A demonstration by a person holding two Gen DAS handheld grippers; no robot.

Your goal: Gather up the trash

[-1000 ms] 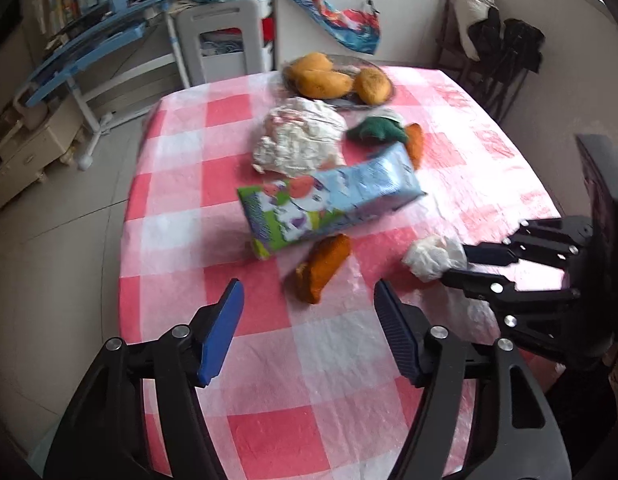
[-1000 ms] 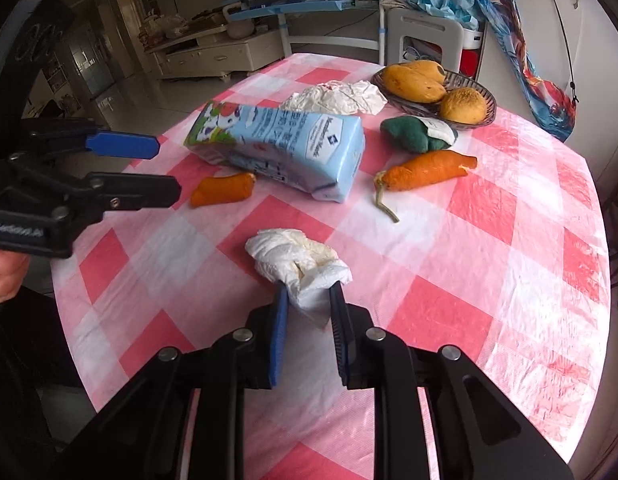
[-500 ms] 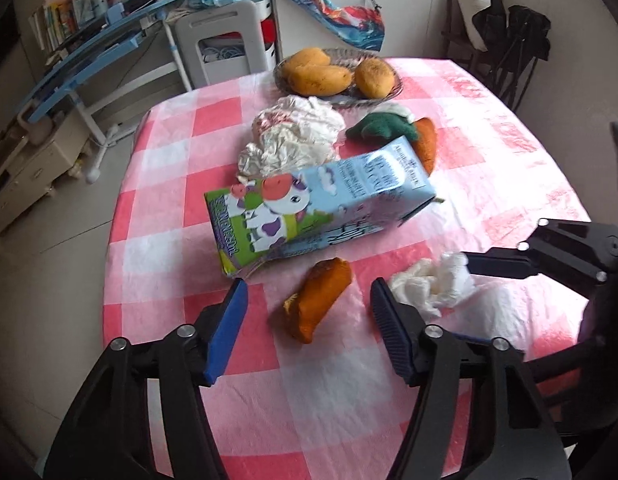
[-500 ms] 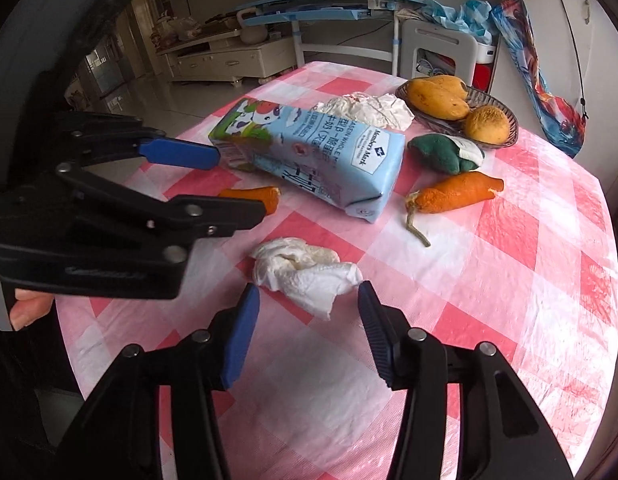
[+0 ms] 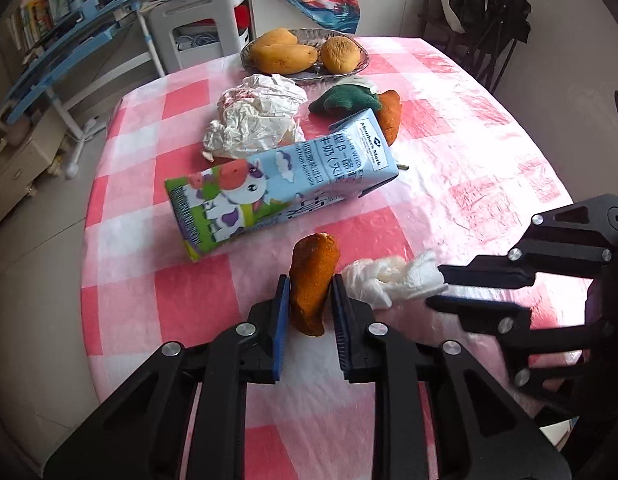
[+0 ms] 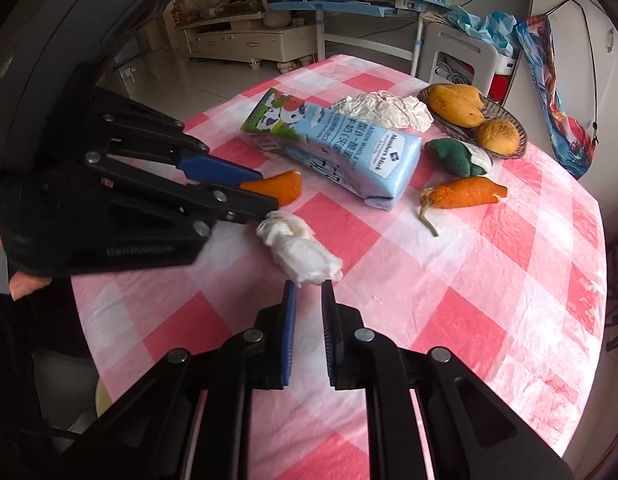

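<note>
Left wrist view: left hand-held gripper (image 5: 309, 300), jaws closing, blue pads flanking and pressing an orange peel piece (image 5: 312, 280) at 6 o'clock on the desk (image 5: 489, 152), which wears a pink-and-white checked cloth. Crumpled white tissue (image 5: 393, 278) just beside the peel at 3 o'clock, its far end at the tips of the right hand-held gripper (image 5: 439, 290). Milk carton (image 5: 281, 188) lying on its side at centre; crumpled white paper wad (image 5: 257, 120) behind it at 12 o'clock; green cloth item (image 5: 345, 100) and second orange peel (image 5: 391, 114) at 1 o'clock; dish of yellow fruit (image 5: 305, 54) at the far edge. Right wrist view: right hand-held gripper (image 6: 309, 296), jaws drawn together, tips pinching the near edge of the crumpled white tissue (image 6: 299, 250). Left hand-held gripper (image 6: 255, 190) enters from 9 o'clock, clamped on the orange peel piece (image 6: 283, 186). Milk carton (image 6: 337, 148) at 12 o'clock; second orange peel (image 6: 463, 194) at 2 o'clock.
</note>
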